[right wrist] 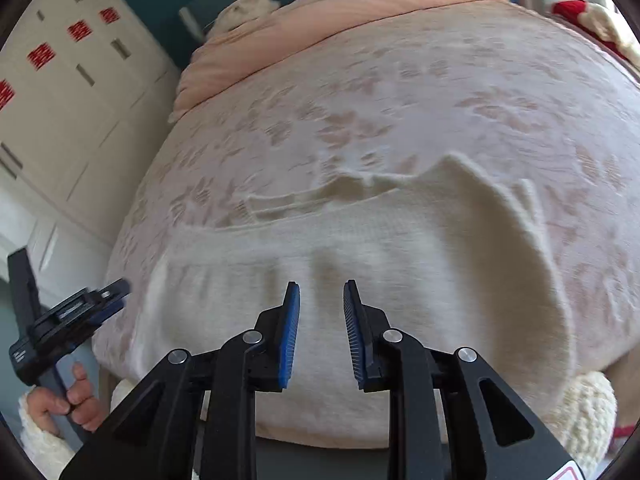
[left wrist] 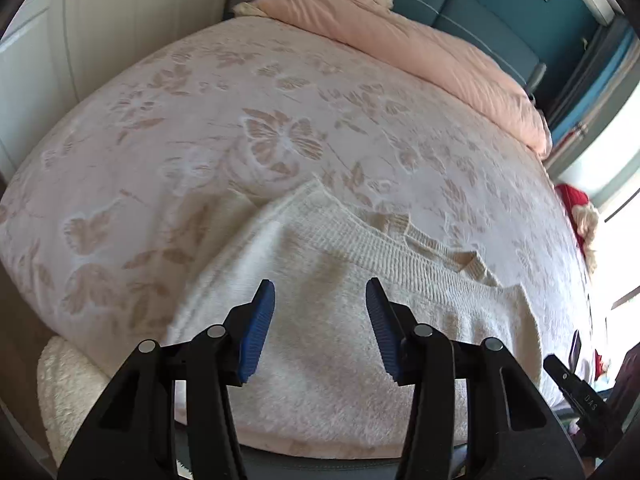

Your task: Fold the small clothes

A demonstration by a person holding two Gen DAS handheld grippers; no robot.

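A cream knitted sweater lies flat at the near edge of the bed, its ribbed hem toward the far side. It also shows in the right wrist view, with one side folded up in a curved flap. My left gripper is open and empty, hovering over the sweater's near part. My right gripper is open and empty, above the sweater's near middle. The left gripper also shows at the left of the right wrist view, off the bed's corner.
The bed carries a pink floral bedspread with a rolled peach duvet at the headboard. White wardrobe doors stand to the left. A red and cream item lies at the bed's right edge.
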